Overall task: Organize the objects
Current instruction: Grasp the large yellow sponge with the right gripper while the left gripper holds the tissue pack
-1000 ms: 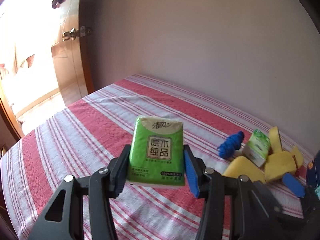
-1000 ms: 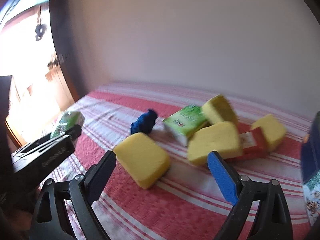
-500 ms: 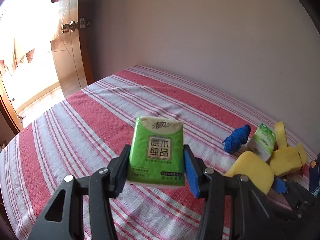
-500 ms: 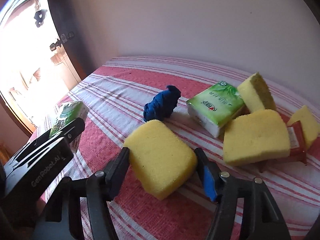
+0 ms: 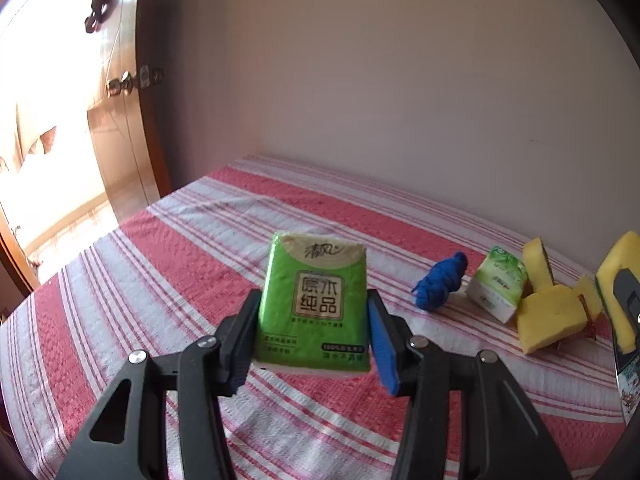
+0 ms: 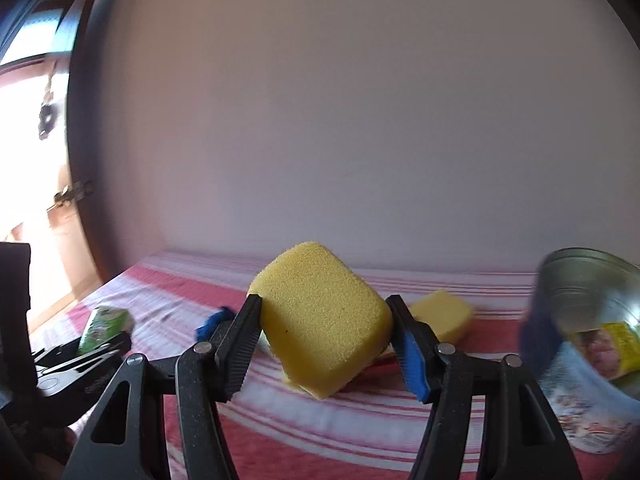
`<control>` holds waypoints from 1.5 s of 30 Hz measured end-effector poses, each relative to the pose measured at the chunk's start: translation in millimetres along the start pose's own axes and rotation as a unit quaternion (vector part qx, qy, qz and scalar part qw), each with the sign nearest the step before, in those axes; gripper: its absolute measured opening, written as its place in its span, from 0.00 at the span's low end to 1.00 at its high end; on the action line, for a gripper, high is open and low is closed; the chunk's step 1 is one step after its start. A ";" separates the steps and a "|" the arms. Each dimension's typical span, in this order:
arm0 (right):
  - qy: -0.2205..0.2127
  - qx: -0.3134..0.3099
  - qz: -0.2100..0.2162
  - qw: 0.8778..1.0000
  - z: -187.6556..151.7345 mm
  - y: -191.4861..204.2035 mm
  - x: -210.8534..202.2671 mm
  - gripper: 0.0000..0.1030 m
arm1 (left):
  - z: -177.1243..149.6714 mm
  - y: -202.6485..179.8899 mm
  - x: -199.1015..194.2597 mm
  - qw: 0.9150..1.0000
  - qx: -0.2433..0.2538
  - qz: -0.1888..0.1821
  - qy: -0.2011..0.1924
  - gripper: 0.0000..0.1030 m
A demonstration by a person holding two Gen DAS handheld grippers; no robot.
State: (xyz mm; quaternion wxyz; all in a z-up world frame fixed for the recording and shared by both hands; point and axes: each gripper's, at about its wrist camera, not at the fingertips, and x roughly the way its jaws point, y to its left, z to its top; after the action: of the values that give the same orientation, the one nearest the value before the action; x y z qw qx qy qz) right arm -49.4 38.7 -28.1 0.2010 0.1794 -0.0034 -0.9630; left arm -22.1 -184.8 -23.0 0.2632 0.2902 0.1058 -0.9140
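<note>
Clamping the green tissue pack upright between its two fingers, the left tool holds it above the red-and-white striped cloth. Ahead and to the right of the left tool: blue yarn bundle, then a second green tissue pack just beside it, then a cluster of yellow sponges touching each other. At the far right edge, a yellow sponge sits in the right tool's grip, partly cut off

Right wrist view: right tool is closed on that yellow sponge, tilted, lifted off the cloth. Behind it on the right, another yellow sponge lies on the cloth. Far right of the tool, a metal tin with packets inside, blurred. Left of the tool, the left tool with its green pack; a bit of blue yarn shows behind the left finger
</note>
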 end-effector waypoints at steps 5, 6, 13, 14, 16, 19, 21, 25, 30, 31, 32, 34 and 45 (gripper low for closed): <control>0.004 0.002 -0.018 1.000 -1.7 -9.5 -4.1 0.63 | -1.5 -11.5 -12.4 0.999 0.017 -0.004 -0.029 0.48; 0.003 0.002 -0.020 1.000 -1.7 -10.7 -5.7 0.63 | -1.7 -13.3 -14.6 0.999 0.020 -0.006 -0.035 0.48; -0.009 -0.009 -0.035 0.999 -2.9 -16.9 -18.9 0.63 | -3.5 -23.7 -26.3 0.997 0.034 -0.010 -0.062 0.48; -0.008 -0.010 -0.036 0.999 -3.3 -19.0 -19.9 0.63 | -3.6 -24.4 -27.6 0.997 0.036 -0.010 -0.065 0.48; -0.008 -0.009 -0.037 0.999 -2.4 -16.6 -18.2 0.63 | -3.9 -25.0 -29.6 0.997 0.037 -0.011 -0.069 0.48; -0.006 -0.010 -0.038 0.999 -2.2 -16.7 -19.0 0.63 | -4.9 -25.8 -31.3 0.997 0.036 -0.010 -0.072 0.48; -0.007 -0.011 -0.038 0.999 -1.8 -16.5 -20.2 0.63 | -4.9 -25.9 -31.8 0.997 0.035 -0.011 -0.073 0.48; -0.007 -0.014 -0.039 0.999 -1.1 -16.5 -22.7 0.63 | -4.9 -27.1 -34.5 0.996 0.036 -0.013 -0.077 0.48; -0.012 -0.018 -0.044 0.999 0.8 -16.8 -25.1 0.63 | -6.5 -32.3 -39.2 0.996 0.038 -0.018 -0.084 0.48; -0.012 -0.018 -0.045 0.999 1.3 -16.9 -25.4 0.63 | -7.1 -33.1 -40.4 0.995 0.039 -0.018 -0.087 0.48; -0.013 -0.018 -0.046 0.999 1.8 -17.0 -25.8 0.63 | -8.3 -34.5 -42.4 0.995 0.039 -0.017 -0.090 0.48; -0.017 -0.018 -0.047 0.999 3.1 -17.1 -27.1 0.63 | -9.6 -37.9 -44.7 0.995 0.042 -0.019 -0.091 0.48; -0.031 -0.022 -0.054 0.998 10.4 -24.9 -37.0 0.63 | -20.0 -59.6 -54.9 0.995 0.041 -0.038 -0.078 0.48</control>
State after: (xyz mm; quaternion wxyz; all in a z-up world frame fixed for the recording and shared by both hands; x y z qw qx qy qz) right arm -31.0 75.3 -7.6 0.1523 0.1448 0.0211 -0.9774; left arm -6.9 -104.8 -4.5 0.2233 0.2247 0.0587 -0.9467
